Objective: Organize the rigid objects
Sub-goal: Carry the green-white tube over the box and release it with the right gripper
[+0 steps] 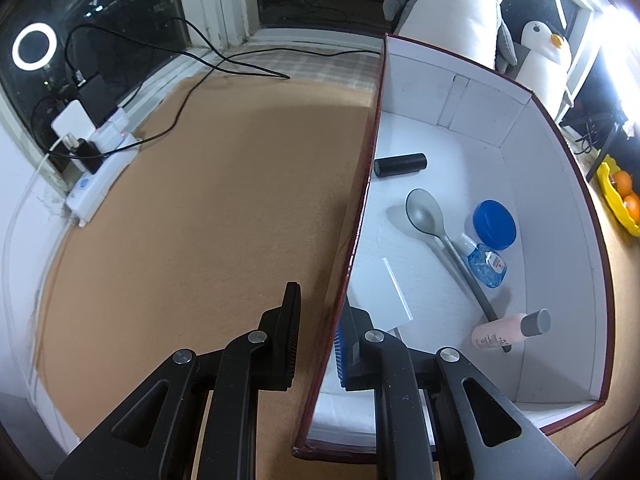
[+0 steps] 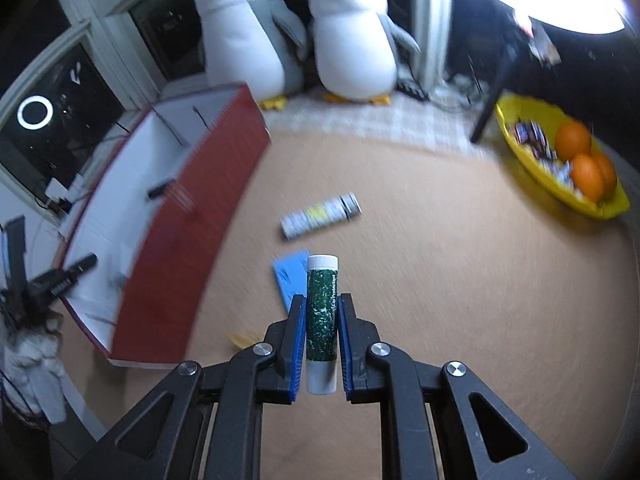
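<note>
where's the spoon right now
In the left wrist view the spoon lies inside the box, right of centre, between the black cylinder and the pink bottle, beside the blue lid.

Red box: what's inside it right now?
In the red box: a black cylinder, grey spoon, blue lid, small blue bottle, pink bottle, plus a white sheet. The near corner is hidden behind the left gripper.

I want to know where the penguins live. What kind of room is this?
Probably a room at home, by a window. Two plush penguins sit on the floor, a yellow bowl holds oranges, and chargers fill a power strip.
</note>
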The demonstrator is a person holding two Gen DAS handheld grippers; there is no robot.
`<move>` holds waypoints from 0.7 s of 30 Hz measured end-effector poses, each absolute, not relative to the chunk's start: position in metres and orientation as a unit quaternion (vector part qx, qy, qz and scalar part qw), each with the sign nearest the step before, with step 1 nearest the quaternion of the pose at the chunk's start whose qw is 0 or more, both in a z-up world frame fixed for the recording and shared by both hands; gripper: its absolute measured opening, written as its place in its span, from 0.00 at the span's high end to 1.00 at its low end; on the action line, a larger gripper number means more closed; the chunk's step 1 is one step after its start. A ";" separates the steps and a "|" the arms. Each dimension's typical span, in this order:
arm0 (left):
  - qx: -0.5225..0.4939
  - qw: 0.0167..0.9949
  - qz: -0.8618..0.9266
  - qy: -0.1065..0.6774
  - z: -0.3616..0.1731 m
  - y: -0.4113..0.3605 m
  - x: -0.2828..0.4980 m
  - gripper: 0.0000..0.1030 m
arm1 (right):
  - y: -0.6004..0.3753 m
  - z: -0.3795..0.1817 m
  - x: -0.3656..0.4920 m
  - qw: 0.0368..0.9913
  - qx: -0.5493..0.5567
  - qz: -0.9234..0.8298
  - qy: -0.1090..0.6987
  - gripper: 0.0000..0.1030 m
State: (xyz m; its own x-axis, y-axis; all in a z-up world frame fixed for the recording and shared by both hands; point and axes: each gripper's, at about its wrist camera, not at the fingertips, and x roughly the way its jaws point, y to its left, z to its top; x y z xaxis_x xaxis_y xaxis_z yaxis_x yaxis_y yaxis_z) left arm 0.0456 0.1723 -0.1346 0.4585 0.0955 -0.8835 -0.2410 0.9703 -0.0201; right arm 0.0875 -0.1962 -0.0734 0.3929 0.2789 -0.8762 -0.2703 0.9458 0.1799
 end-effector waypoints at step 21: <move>-0.049 0.838 0.113 0.532 -0.142 0.165 0.057 0.87 | -0.021 -0.091 0.191 0.784 -0.047 0.322 0.529 0.87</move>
